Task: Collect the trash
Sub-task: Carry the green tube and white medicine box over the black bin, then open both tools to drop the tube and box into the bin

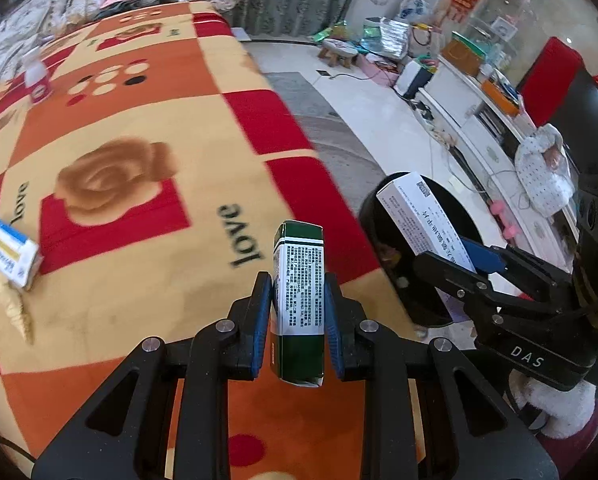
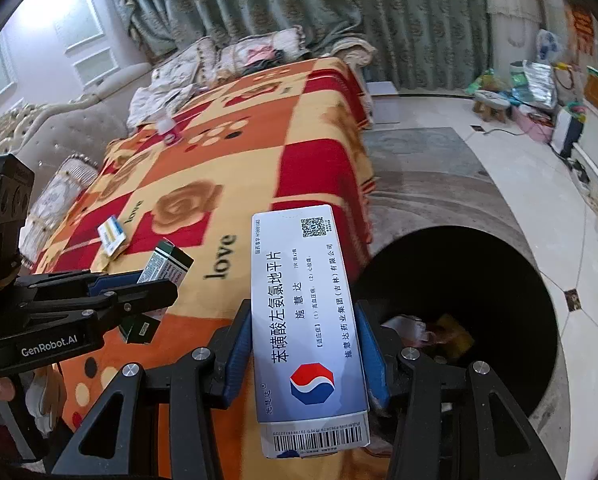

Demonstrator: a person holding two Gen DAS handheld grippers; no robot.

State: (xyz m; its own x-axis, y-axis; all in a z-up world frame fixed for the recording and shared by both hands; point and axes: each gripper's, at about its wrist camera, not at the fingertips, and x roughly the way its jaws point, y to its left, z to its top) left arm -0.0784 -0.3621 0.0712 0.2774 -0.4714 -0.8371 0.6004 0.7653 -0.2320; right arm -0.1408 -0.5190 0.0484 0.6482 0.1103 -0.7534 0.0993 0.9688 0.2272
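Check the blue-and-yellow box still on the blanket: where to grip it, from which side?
The blue-and-yellow box lies flat on the blanket, apart from the other items. Probably come from above and close on its two long edges, across the narrow width; its broad face is up and both edges look exposed.

The left gripper (image 1: 298, 312) — black linkage arms ending in blue pads — is clamped on a dark green and white cardboard box (image 1: 299, 300) standing upright between its fingers. The right gripper (image 2: 305, 344), built the same, pinches a long white and blue cardboard medicine box (image 2: 305, 320) by its long edges — the box points forward. The two grippers sit side by side, close together.
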